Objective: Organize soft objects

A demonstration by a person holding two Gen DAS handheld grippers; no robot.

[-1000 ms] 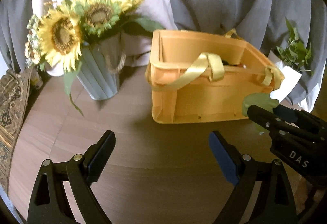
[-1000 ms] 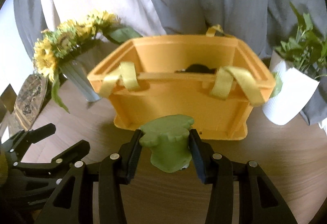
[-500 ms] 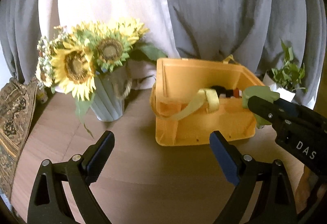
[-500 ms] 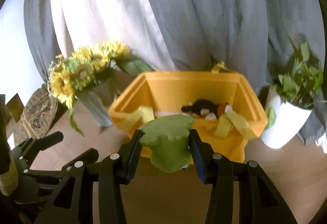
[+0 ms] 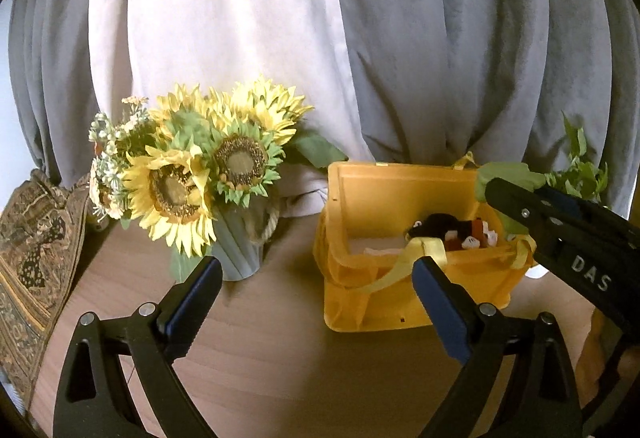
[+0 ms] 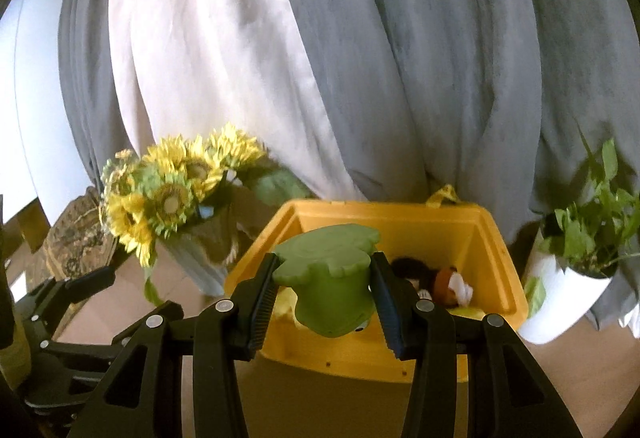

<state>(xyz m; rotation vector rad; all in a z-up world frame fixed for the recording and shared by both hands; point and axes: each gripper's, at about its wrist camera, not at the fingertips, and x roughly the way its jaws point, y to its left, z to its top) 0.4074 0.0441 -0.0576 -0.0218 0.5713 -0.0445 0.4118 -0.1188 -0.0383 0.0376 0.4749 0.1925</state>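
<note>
Wooden table, grey curtains behind

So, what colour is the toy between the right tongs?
Green toy; the right wrist view shows it best.

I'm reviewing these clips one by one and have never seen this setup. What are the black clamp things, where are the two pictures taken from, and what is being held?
Each black clamp is a hand-held two-finger gripper, with a fisheye camera looking along its fingers. In the left wrist view, the left gripper is open and holds nothing. In the right wrist view, the right gripper squeezes a green soft toy above a yellow bin already containing a black plush toy. A sunflower vase and a white potted plant stand on the wooden table.
</note>
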